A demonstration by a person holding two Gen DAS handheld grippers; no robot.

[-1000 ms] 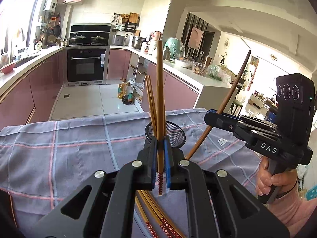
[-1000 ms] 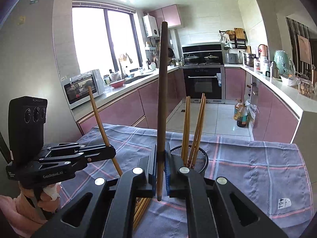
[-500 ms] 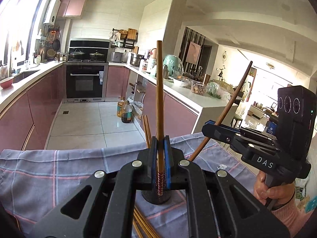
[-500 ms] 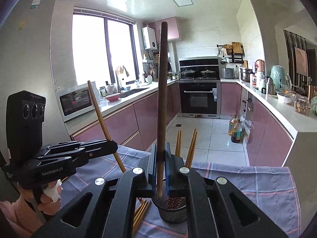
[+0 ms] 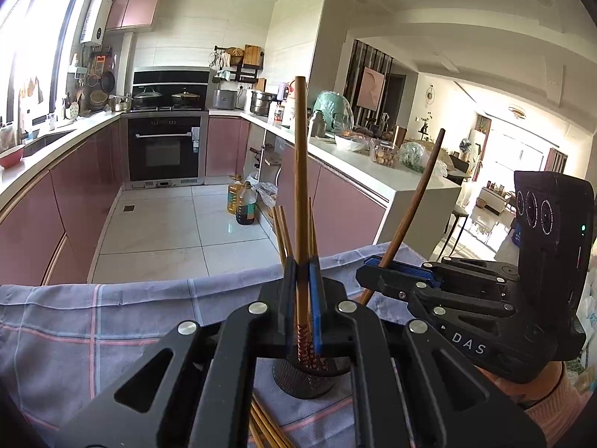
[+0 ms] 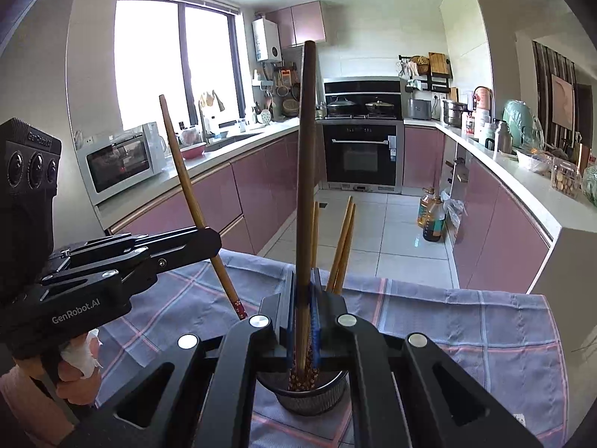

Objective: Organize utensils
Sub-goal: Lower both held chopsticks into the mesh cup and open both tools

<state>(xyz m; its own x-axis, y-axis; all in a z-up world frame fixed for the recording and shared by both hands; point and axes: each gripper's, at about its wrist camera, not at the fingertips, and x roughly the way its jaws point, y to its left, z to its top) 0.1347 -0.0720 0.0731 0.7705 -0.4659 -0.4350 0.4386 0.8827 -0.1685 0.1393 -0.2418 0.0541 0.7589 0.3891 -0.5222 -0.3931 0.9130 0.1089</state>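
Where lettering shows, left tool (image 6: 209, 240) reads "GenRobot.AI"; right tool (image 5: 367, 267), "DAS".

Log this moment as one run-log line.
left hand-held gripper: shut on chopstick | right hand-held gripper: shut on dark chopstick | both above mesh holder

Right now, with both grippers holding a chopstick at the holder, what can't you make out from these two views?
- Left wrist view: the mesh holder mouth, hidden by the left gripper.
- Right wrist view: the dark chopstick tip, hidden behind the right gripper.
- Left wrist view: the loose chopsticks on the cloth, cut off by the bottom edge.
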